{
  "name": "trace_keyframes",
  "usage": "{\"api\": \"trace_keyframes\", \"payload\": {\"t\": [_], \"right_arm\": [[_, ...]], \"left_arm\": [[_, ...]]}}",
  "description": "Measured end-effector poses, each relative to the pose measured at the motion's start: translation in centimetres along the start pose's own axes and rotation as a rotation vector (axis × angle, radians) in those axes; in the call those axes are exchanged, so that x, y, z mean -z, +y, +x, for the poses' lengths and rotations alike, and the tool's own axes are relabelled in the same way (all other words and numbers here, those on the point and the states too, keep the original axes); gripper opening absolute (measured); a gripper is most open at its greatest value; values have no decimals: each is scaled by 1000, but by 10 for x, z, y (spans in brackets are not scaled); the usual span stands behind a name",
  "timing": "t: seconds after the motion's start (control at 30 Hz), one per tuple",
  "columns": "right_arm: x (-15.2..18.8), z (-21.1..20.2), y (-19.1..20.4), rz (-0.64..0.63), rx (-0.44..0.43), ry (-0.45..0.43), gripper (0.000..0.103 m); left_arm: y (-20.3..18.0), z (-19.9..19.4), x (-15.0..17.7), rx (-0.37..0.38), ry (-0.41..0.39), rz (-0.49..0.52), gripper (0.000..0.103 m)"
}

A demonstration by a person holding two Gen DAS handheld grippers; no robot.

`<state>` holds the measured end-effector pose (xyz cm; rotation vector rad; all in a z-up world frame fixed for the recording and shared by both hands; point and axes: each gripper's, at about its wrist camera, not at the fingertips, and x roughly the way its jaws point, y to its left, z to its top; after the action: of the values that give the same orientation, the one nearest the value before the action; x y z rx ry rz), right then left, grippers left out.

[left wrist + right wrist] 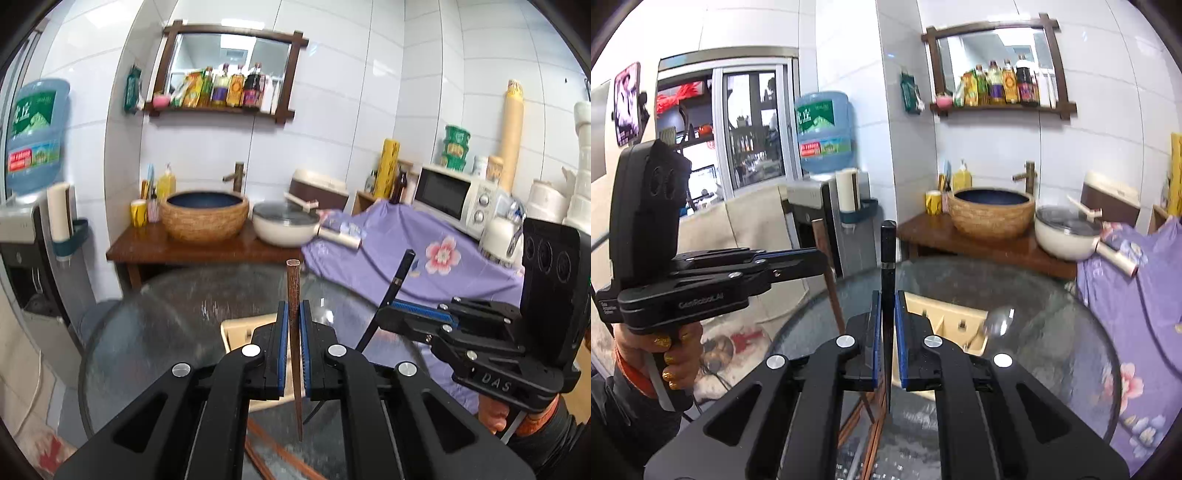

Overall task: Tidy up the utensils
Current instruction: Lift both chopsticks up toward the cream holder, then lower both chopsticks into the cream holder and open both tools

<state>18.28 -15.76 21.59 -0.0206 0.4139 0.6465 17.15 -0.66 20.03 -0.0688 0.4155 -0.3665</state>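
Brown chopstick (pixel 293 332) clamped in left tongs (pixel 294 347), black chopstick (pixel 888 314) in right tongs (pixel 886 343), both lifted off glass bench (pixel 1052 295); next, likely pairing or dropping into beige tray (pixel 945 314).

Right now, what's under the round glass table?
Through the glass table you can see a beige compartmented organizer. The two hand-held grippers, with their chopsticks, cover the near part, so what's under there can't be seen.

Both tools are up over the glass table (pixel 155 332), left gripper (pixel 294 314) pinching one chopstick (pixel 293 295) upright and right gripper (pixel 886 306) beside it pinching another chopstick (pixel 888 258), with the organizer tray (pixel 945 317) just ahead below and the basin (pixel 204 214) further ahead.
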Motion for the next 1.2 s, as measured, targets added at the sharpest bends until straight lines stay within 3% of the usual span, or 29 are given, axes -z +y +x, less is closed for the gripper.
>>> {"api": "trace_keyframes", "payload": {"t": [0.2,0.37,0.53,0.73,1.0,1.2], "right_arm": [[-61,-5,-8,-11,65,-80,8],[-85,17,-22,10,140,-105,8],[-65,60,-44,63,198,-65,8],[-24,100,-62,129,212,2,8],[3,124,-79,180,218,60,8],[9,130,-85,193,236,62,8]], "left_arm": [[2,-3,-64,-55,-91,2,6],[9,24,-85,-155,-114,-2,6],[19,62,-65,-205,-75,-35,6],[39,103,-25,-206,6,-100,6],[58,133,11,-212,98,-146,6],[59,137,18,-225,98,-131,6]]}}
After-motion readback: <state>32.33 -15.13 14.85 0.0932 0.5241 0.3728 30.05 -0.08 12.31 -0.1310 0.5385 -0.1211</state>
